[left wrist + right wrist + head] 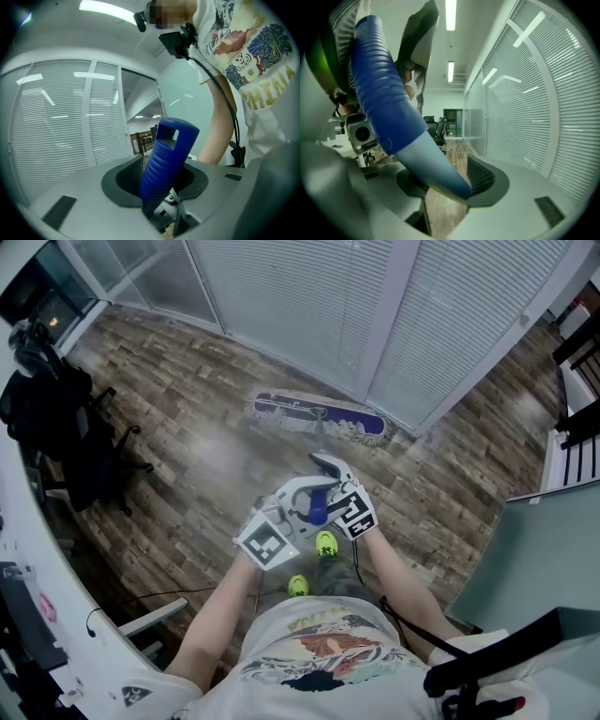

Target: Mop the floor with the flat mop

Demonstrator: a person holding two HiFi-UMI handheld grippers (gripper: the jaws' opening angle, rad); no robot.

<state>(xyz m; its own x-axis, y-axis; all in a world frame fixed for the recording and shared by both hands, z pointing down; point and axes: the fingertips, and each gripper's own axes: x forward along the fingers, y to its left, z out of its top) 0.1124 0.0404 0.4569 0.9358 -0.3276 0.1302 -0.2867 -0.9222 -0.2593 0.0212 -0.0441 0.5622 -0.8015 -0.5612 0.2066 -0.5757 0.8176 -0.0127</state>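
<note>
Wood-plank floor [187, 427], brown, with a duller sheen ahead of the person. Risk: streaks or missed strips if the passes do not overlap.

Glass partition with white slatted blinds [309, 306], along the far edge of the floor. Risk: a push carried too far would likely knock the mop into its base.

Black wheeled office chair [66, 427], at the left, well apart from the mop. Risk: a wide leftward sweep could catch its legs.

Flat mop head, long, purple with a pale fringe [314, 416], lying on the floor just beside the partition. Risk: an end could lift off the planks if the pole is tilted sideways.

Thin pale metal shaft [320, 437], running from the head up to the hands. Risk: it could twist between the pads under a hard push.

Blue ribbed plastic handle grip [166, 159], at the top of the shaft.

Left gripper [161, 176], jaws closed on the handle grip near its upper end. Risk: with little grip above the pads, it might slide off the top.

Right gripper [446, 180], pads closed on the pale shaft just below the grip. Risk: the smooth tube looks likelier to slip than the ribbed part.

Thin black cable [141, 601], on the floor at the person's left. Risk: tripping on a step back.
</note>
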